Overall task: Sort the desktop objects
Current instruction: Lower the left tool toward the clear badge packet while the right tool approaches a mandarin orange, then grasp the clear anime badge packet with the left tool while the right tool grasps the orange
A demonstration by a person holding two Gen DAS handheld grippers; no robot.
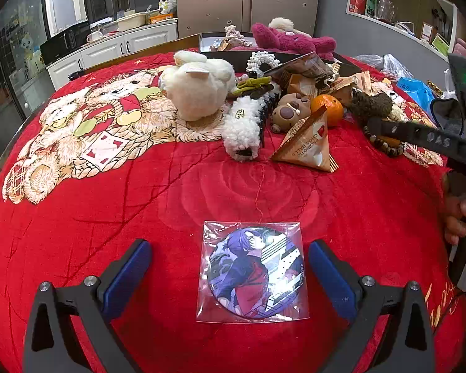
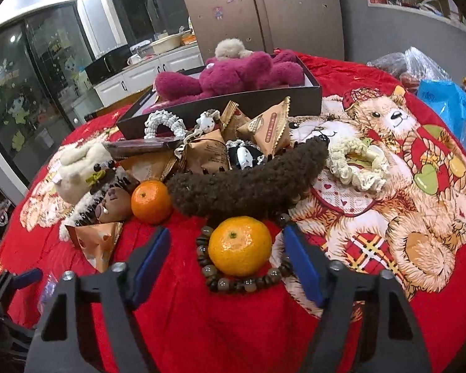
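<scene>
In the left wrist view my left gripper (image 1: 230, 258) is open, its blue fingers on either side of a round anime badge in a clear sleeve (image 1: 254, 272) lying flat on the red blanket (image 1: 108, 217). In the right wrist view my right gripper (image 2: 226, 248) is open around a tangerine (image 2: 239, 250) that sits inside a ring of brown beads (image 2: 233, 283). A second tangerine (image 2: 151, 202) lies further left. A heap of plush toys, fuzzy hair clips and triangular snack packets (image 2: 208, 155) lies behind.
A dark box (image 2: 233, 105) holding a magenta plush (image 2: 233, 76) stands at the back. A white plush (image 1: 198, 88) and a brown fuzzy clip (image 2: 248, 180) lie in the pile. Blue and clear plastic bags (image 2: 444, 99) sit at the far right.
</scene>
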